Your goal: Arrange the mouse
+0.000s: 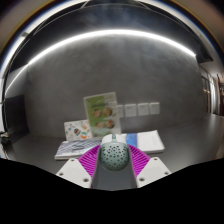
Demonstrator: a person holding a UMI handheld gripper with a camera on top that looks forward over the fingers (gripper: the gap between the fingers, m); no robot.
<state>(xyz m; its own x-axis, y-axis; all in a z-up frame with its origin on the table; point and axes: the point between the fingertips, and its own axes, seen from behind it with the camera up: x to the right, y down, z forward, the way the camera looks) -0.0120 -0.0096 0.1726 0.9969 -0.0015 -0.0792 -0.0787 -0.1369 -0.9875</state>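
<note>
A pale grey mouse with a perforated shell sits between my gripper's fingers, its rounded back toward the camera and its nose pointing away. My gripper is shut on the mouse: the purple pads press against both of its sides. The mouse hangs above the dark grey tabletop, in front of the things along the wall.
Against the wall stands an upright green-and-white card. A small leaflet leans to its left. A flat white book or pad lies to the right, beyond the fingers. Wall sockets show behind.
</note>
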